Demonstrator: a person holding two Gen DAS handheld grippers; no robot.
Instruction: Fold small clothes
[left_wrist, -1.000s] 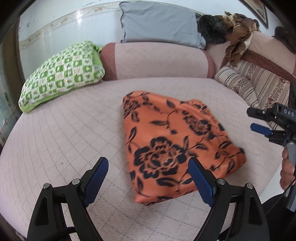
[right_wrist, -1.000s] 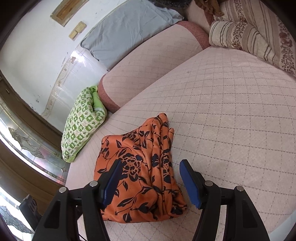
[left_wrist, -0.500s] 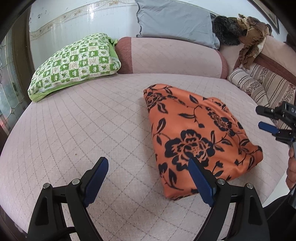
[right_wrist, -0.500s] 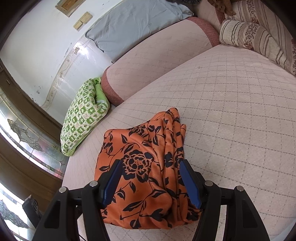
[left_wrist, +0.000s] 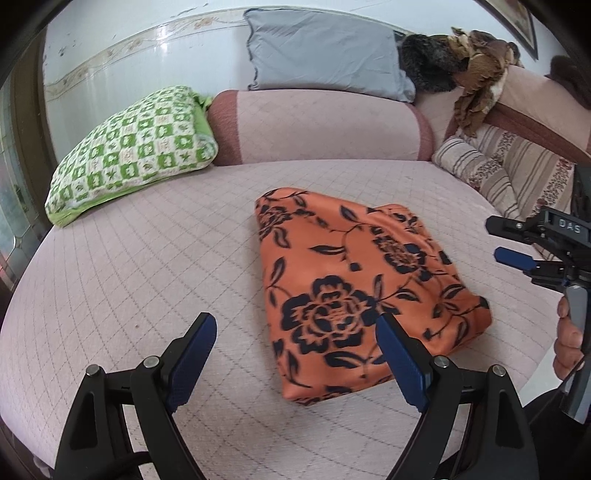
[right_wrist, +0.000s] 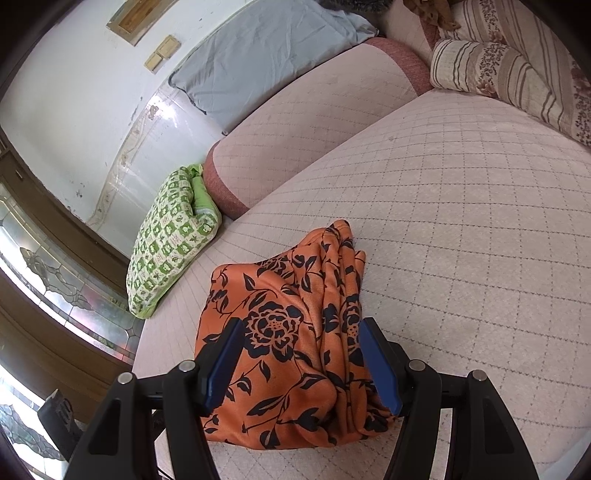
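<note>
Orange floral garment (left_wrist: 354, 291) sits nearer middle of left wrist view than half second back, when it lay further right; right view barely changed. Garment lies folded on pink quilted bed (left_wrist: 147, 266), stacked edges facing right claw (right_wrist: 301, 360). Left claw (left_wrist: 295, 354) hovers spread, nothing between fingers, just beside garment's near corner. Right claw spread, blue pads either side of garment's near end, not pressing. Green checked pillow (left_wrist: 129, 151) well beyond garment; grey pillow (left_wrist: 325, 51) on bolster behind.
</note>
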